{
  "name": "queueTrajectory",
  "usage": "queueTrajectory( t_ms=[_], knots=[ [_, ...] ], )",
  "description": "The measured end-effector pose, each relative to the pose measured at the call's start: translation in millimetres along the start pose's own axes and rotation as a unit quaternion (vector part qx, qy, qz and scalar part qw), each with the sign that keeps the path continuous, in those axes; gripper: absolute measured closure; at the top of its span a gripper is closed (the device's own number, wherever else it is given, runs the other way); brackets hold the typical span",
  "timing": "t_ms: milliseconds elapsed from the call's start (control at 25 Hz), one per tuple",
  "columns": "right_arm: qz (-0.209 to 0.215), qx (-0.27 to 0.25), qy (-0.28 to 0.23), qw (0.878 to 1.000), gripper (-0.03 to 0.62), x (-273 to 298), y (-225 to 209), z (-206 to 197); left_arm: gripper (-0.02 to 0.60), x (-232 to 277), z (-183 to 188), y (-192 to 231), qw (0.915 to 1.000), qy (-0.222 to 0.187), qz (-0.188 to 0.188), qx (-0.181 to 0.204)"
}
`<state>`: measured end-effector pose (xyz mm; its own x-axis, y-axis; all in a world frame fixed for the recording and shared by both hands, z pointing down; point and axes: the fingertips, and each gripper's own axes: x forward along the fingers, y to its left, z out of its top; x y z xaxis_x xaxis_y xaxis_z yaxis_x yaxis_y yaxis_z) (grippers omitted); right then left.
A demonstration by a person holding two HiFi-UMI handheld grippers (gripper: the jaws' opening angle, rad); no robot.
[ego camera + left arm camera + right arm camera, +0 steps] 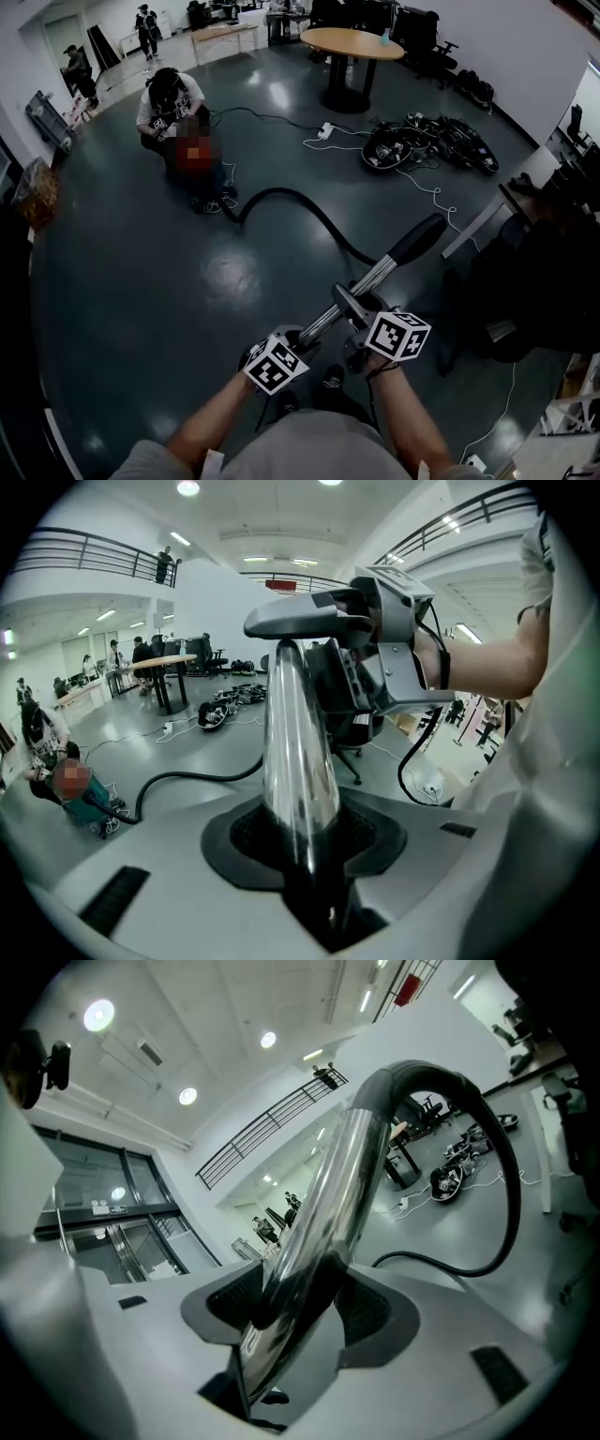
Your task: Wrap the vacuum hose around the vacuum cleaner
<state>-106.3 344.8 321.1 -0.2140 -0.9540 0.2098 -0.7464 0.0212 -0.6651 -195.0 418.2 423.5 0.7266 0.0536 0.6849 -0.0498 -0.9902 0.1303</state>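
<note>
A chrome vacuum wand slants up to the right and ends in a black handle. From there the black hose curves over the floor toward a crouching person; a blurred patch hides its far end. My left gripper is shut on the wand's lower part, and the tube sits wedged between its pads. Higher up the tube, my right gripper is shut on it as well. The left gripper view shows the right gripper clamped above.
A round wooden table stands at the back. A heap of black gear and cables lies right of it, with a white power strip beside. A desk lines the right side. Two people stand far left.
</note>
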Motion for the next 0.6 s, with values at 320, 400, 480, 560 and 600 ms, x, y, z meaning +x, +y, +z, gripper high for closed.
queueTrajectory(
  t_ms=[320,400,480,560,600],
  knots=[
    [0.021,0.099,-0.023,0.995,0.37,10,-41,20,0.453,33,34,12,0.9998,0.016,-0.009,-0.005],
    [0.034,0.11,-0.013,0.993,0.37,15,-43,17,0.453,39,41,14,0.9997,0.021,-0.01,-0.007],
    [0.05,0.113,0.0,0.992,0.37,23,-43,13,0.453,45,49,16,0.9996,0.027,-0.009,-0.005],
    [0.054,0.111,0.002,0.992,0.372,29,-44,13,0.453,53,58,15,0.9995,0.03,-0.011,0.001],
    [0.049,0.11,-0.001,0.993,0.372,31,-46,15,0.453,57,61,13,0.9994,0.03,-0.013,0.001]
  ],
)
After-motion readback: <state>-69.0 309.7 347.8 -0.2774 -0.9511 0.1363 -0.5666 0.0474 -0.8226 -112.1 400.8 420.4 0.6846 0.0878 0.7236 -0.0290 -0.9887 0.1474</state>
